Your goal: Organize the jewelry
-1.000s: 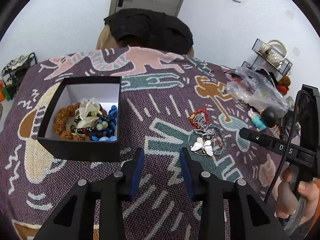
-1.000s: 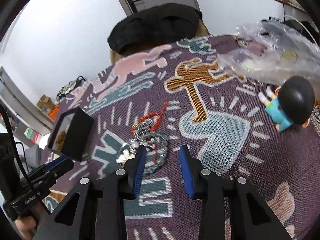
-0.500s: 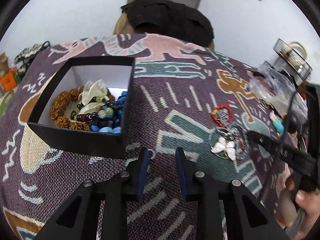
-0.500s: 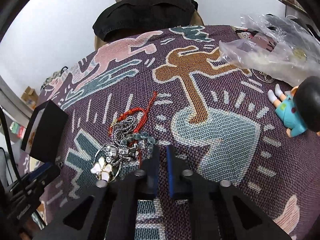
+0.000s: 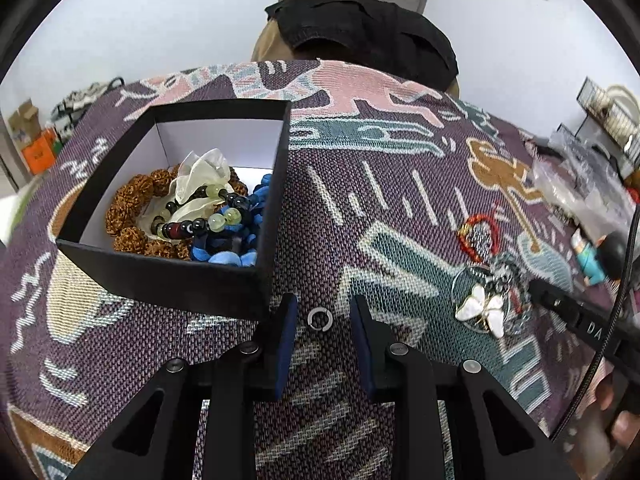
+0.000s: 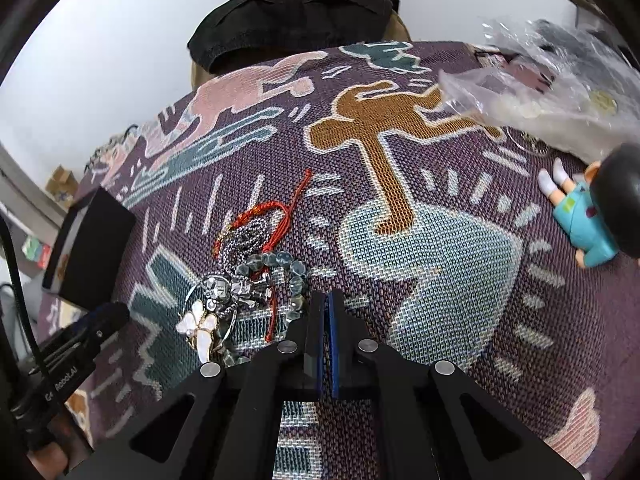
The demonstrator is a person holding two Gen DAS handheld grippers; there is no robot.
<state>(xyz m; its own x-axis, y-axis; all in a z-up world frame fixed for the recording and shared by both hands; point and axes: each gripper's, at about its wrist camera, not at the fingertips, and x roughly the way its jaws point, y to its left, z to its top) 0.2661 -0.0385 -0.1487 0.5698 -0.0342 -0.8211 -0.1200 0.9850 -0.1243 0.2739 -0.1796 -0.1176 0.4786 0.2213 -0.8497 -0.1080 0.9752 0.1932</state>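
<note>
A black box (image 5: pixel 264 216) with a white inside holds brown, dark and blue bead bracelets (image 5: pixel 188 216). A small silver ring (image 5: pixel 320 319) lies on the cloth between the fingers of my open left gripper (image 5: pixel 322 320), just off the box's near right corner. A jewelry pile (image 6: pixel 244 276) lies on the cloth: a red cord bracelet (image 6: pixel 276 212), a clear bead bracelet (image 6: pixel 294 276), a white butterfly charm (image 6: pixel 198 326). My right gripper (image 6: pixel 326 308) is shut, its tips right of the pile with nothing seen between them. The pile also shows in the left view (image 5: pixel 486 292).
A patterned woven cloth (image 6: pixel 440 248) covers the table. A doll in a teal outfit (image 6: pixel 592 216) lies at the right, clear plastic bags (image 6: pixel 540 100) behind it. A chair with black cloth (image 5: pixel 368 36) stands beyond the far edge. The box also shows at the left of the right view (image 6: pixel 88 248).
My left gripper moved forward and down toward the box corner, and the ring now lies between its fingers. My right gripper went from open to shut beside the pile.
</note>
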